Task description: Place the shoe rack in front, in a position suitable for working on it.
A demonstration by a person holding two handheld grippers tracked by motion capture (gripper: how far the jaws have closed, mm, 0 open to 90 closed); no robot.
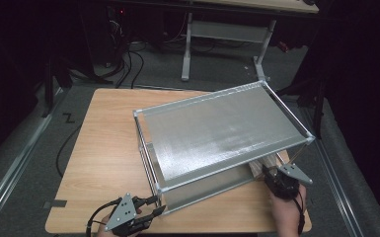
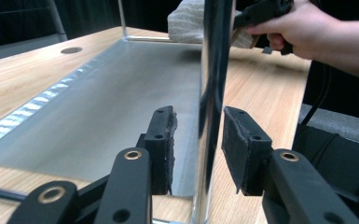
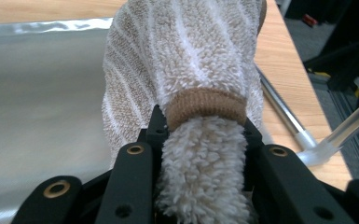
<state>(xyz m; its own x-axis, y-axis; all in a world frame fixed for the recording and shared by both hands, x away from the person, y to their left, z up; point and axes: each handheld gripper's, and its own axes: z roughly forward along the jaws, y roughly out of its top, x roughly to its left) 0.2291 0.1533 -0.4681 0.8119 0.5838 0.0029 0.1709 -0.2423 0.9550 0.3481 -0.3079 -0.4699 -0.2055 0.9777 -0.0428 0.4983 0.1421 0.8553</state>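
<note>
A two-tier metal rack (image 1: 222, 128) stands on the wooden table (image 1: 108, 148). My left gripper (image 1: 158, 205) is at the rack's front left corner. In the left gripper view its jaws (image 2: 198, 130) straddle the shiny upright post (image 2: 214, 70); the left pad (image 2: 165, 135) stands clear of the post, so the gripper is open. My right gripper (image 1: 269, 173) is at the rack's front right corner, under the top tier. It (image 3: 203, 126) is shut on a fluffy beige-and-white striped cloth (image 3: 191, 51) with a brown band, bunched over the lower tier (image 3: 37, 93). The left gripper view has that cloth (image 2: 186, 21) in the distance.
The rack's thin rods and a white corner joint (image 3: 314, 149) lie just right of the cloth. The table's right edge (image 1: 308, 217) is close to my right hand. Behind the table a white-legged desk (image 1: 227, 34) and cables (image 1: 128, 64) stand on the grey floor.
</note>
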